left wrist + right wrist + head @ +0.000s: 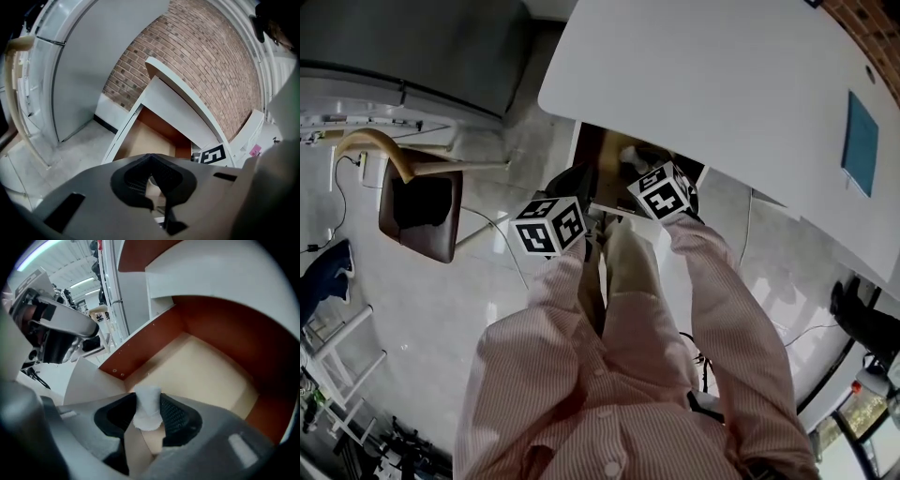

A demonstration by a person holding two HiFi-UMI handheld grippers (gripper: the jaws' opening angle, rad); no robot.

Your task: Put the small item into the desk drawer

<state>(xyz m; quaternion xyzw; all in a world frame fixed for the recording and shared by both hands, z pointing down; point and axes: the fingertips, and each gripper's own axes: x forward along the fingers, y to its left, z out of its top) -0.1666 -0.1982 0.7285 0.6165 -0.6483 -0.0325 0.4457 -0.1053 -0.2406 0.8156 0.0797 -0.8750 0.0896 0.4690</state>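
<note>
My right gripper [149, 412] is shut on a small white item [147, 405], which stands upright between the dark pads. It hangs over the open desk drawer [206, 378], whose pale floor and red-brown walls fill the right gripper view. In the head view the drawer [602, 150] sticks out from under the white desk top [722, 84], with the right gripper [649, 161] above it. My left gripper [579, 184] is at the drawer's front left edge. In its own view the left gripper [151, 174] has its tips together and holds nothing, and the drawer [143, 140] lies ahead.
A brown chair [417, 211] stands on the pale floor to the left. A grey cabinet [412, 47] is at the back left. A blue pad [861, 142] lies on the desk's far right. Behind the desk is a brick wall [211, 61].
</note>
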